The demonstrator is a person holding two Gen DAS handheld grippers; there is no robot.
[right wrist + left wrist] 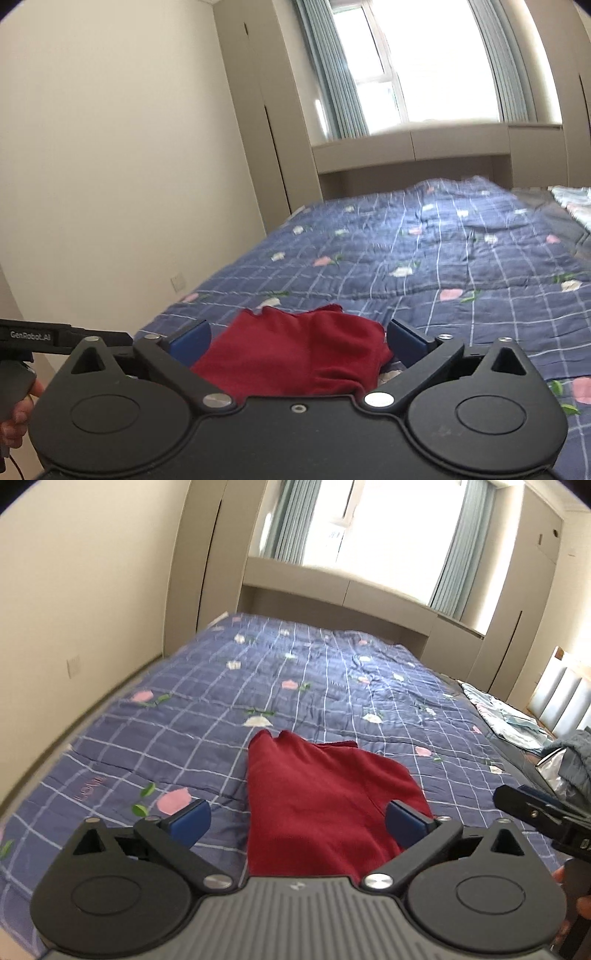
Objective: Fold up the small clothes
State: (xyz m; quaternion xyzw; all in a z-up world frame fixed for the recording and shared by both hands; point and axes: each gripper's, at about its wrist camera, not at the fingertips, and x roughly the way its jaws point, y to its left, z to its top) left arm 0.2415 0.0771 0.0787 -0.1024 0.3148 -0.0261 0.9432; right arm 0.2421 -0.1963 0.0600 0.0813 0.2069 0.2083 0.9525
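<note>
A dark red garment [321,797] lies folded over on the blue checked quilt [258,672], just ahead of my left gripper [299,823]. That gripper stands wide open, its blue pads [190,821] apart from the cloth, with nothing pinched. In the right wrist view the same red garment [299,350] lies bunched between and below the spread fingers of my right gripper [299,343], which is open too; its blue pads [406,341] do not press on the fabric. The right gripper's body [543,816] shows at the right edge of the left wrist view.
The flowered quilt [443,251] covers a bed running to a cabinet under a bright window [443,66]. A wall [74,609] runs along the left. Pale patterned bedding [506,720] and a grey-blue pile of cloth [576,753] lie at the right. The left gripper's handle [37,338] shows at the left edge.
</note>
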